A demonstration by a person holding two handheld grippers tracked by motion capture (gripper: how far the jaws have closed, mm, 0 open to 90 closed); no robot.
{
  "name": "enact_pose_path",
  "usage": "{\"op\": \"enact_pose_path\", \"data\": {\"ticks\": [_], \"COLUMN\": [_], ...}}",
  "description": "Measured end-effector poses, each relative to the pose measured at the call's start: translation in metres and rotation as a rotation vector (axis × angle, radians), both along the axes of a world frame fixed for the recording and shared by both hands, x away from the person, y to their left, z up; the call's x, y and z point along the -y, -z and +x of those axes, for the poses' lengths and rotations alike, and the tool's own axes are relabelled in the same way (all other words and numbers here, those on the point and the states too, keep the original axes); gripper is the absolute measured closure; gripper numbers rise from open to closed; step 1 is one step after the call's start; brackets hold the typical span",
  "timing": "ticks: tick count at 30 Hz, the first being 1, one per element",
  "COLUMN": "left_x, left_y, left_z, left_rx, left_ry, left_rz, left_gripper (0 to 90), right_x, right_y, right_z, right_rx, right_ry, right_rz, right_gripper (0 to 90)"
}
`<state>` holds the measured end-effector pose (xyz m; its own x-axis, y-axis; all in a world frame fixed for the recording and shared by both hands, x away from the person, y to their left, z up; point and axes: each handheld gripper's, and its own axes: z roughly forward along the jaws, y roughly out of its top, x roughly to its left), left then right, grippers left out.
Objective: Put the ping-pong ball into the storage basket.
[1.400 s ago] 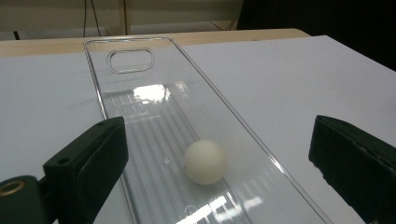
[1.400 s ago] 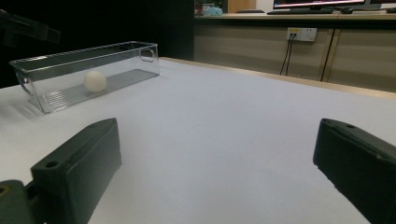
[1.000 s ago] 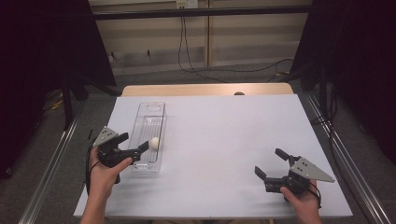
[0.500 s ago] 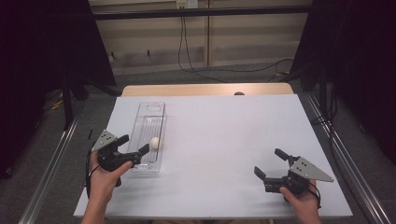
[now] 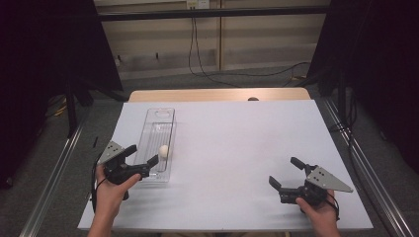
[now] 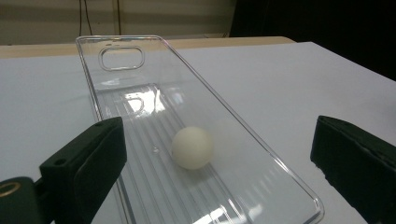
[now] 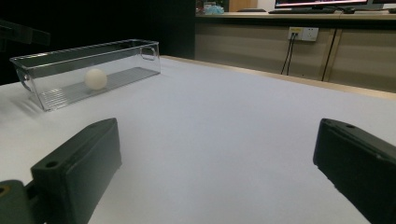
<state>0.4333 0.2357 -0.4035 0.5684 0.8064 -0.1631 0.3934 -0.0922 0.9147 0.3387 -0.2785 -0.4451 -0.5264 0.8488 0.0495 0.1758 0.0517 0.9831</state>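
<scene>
A clear plastic tray (image 5: 160,118) lies lengthwise on the left part of the white table (image 5: 237,143). A white ball (image 5: 163,150) rests inside it near its near end. My left gripper (image 5: 143,154) is open at that near end, its jaws pointing at the ball without touching it. In the left gripper view the ball (image 6: 192,147) sits on the ribbed floor of the tray (image 6: 119,39), between and beyond the spread jaws of the left gripper (image 6: 219,156). My right gripper (image 5: 284,171) is open and holds nothing at the near right. From the right gripper (image 7: 217,154) the tray (image 7: 121,51) and ball (image 7: 95,79) show far off.
A wooden strip (image 5: 217,94) runs along the table's far edge, with a small dark knob (image 5: 253,98) on it. Metal rails (image 5: 54,173) flank the table on both sides. Cables (image 5: 197,54) hang on the wall behind.
My left gripper has drawn back slightly toward the table's near edge, staying open. The ball, the tray and the right gripper are where they were.
</scene>
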Motion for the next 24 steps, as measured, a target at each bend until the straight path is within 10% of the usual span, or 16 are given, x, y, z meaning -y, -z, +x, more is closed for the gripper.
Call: {"op": "enact_pose_path", "data": {"ticks": [24], "left_x": [-0.007], "left_y": [0.007], "left_z": [-0.017], "left_rx": [0.056], "left_ry": [-0.017], "left_rz": [-0.021], "left_gripper": [3.4], "right_x": [0.000], "right_y": [0.000], "right_z": [0.000], "right_rx": [-0.001], "right_ry": [0.000], "right_rz": [0.000], "right_gripper": [0.5]}}
